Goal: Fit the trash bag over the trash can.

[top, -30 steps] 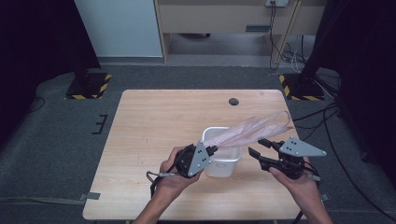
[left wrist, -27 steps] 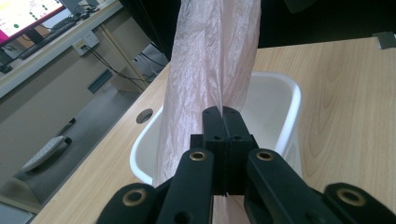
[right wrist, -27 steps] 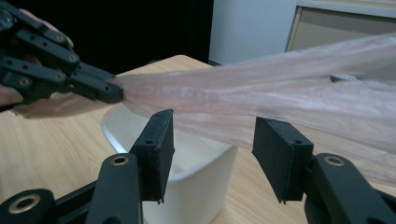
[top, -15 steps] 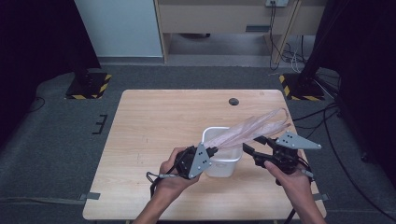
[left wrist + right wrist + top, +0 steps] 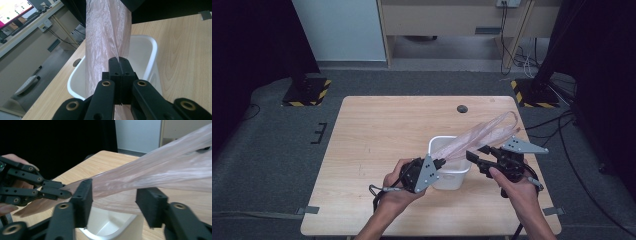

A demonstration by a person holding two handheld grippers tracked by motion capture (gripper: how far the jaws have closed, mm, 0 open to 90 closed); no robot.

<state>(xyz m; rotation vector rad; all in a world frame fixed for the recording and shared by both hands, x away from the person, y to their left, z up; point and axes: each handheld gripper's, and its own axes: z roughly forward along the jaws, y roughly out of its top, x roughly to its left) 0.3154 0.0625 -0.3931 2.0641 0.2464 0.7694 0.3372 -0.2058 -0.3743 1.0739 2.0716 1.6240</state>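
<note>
A long pink see-through plastic bag stretches up and to the right from the white bin at the table's front middle. My left gripper sits at the bin's near-left rim, shut on the bag's lower end; the pads pinch the film. My right gripper hovers at the bin's right side, and its jaws have just been closing. In the right gripper view the bag runs across between and beyond the jaws of that gripper, and the pads do not press on it.
The wooden table has a small dark round spot near its far edge. Striped black-and-yellow stand bases sit on the floor at both far corners, with cables at the right.
My right gripper has shifted left toward the bin and the bag, and its jaws stand a little narrower. The left gripper and the bag have stayed put.
</note>
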